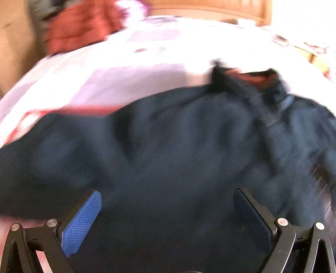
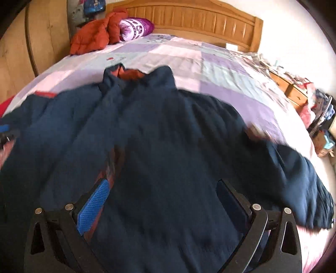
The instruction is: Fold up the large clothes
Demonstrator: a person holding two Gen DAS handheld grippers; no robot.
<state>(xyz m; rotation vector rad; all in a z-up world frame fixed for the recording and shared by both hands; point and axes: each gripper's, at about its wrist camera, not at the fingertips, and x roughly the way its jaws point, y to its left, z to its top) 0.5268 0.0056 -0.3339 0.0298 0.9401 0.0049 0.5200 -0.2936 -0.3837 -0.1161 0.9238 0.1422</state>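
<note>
A bed with a lilac-and-white patchwork cover (image 2: 189, 58) and a wooden slatted headboard (image 2: 189, 19) fills both views. A dark navy jacket with a rust-orange lining (image 2: 168, 147) lies spread across the lower frame. Only the right wrist view shows a purple patterned pillow (image 2: 136, 27) sharply; the left view is blurred. No writing is legible. Left gripper (image 1: 168, 210) and right gripper (image 2: 163, 199) stand spread wide, empty, over the jacket.

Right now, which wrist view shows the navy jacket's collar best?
The right wrist view: the navy jacket's collar is sharp, standing open with orange lining visible. The left wrist view shows the same collar smeared by motion blur, off to the right.
</note>
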